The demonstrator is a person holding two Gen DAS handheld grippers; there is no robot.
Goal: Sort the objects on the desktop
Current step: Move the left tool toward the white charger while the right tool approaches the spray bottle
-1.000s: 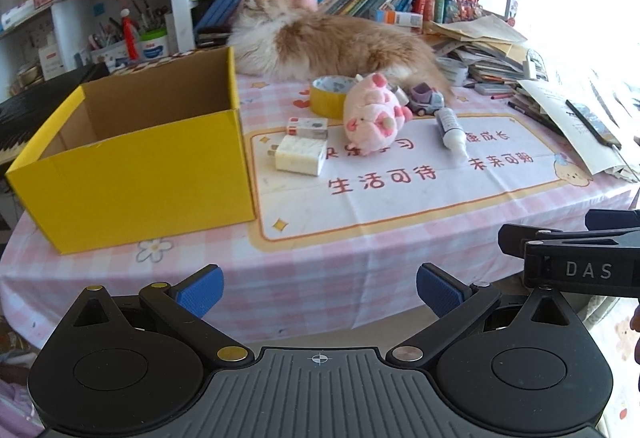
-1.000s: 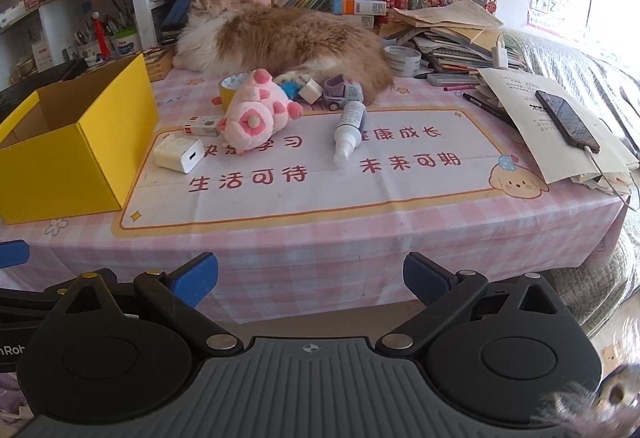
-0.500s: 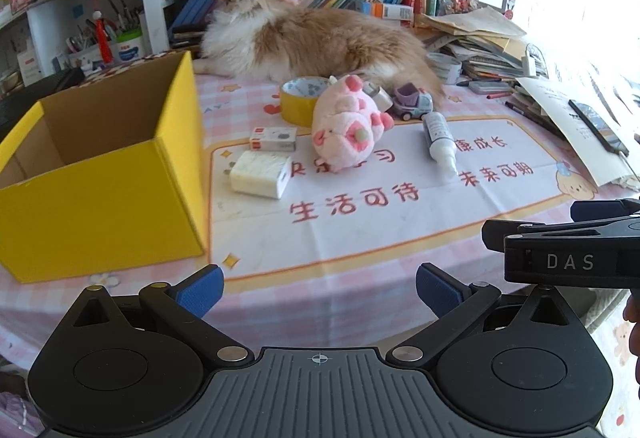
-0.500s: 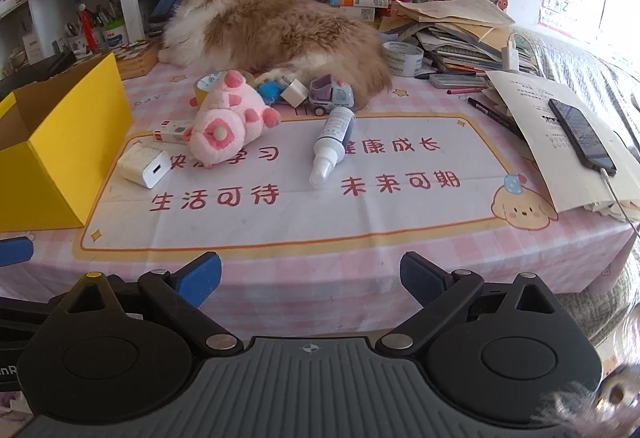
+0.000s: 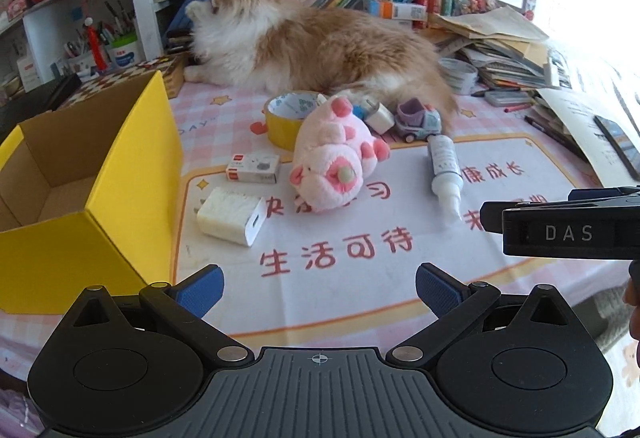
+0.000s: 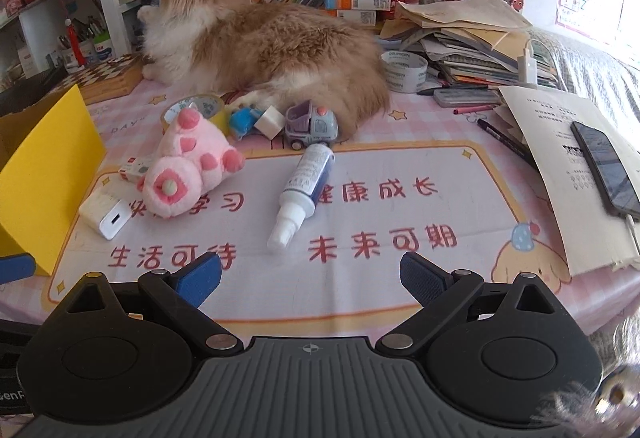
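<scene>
We hold both tools low over the near edge of the desk, with nothing between their fingers. The left gripper [image 5: 319, 288] has its blue ribbed pads spread wide at the bottom of its frame, and the right gripper [image 6: 310, 274] is spread just as wide in its own view.

At the left of the left-wrist frame stands the yellow cardboard box [image 5: 132, 174], open-topped, its brown inside bare. Just right of it on the printed mat [image 5: 360, 258] lies a white charger block [image 5: 230, 220], smooth and rectangular, and above that a small flat eraser box [image 5: 253, 168].

In mid-frame a fuzzy pink plush pig [image 5: 334, 162] lies on its side, in front of a yellow roll of tape [image 5: 290, 118]. To its right a white spray bottle [image 6: 304, 194], cylindrical, lies flat with its nozzle toward us. Behind it sits a small lilac toy truck [image 6: 312, 126], close against a long-haired ginger cat [image 6: 260, 46] stretched across the upper middle. A dark phone [image 6: 606, 168] rests on papers at the right edge.
</scene>
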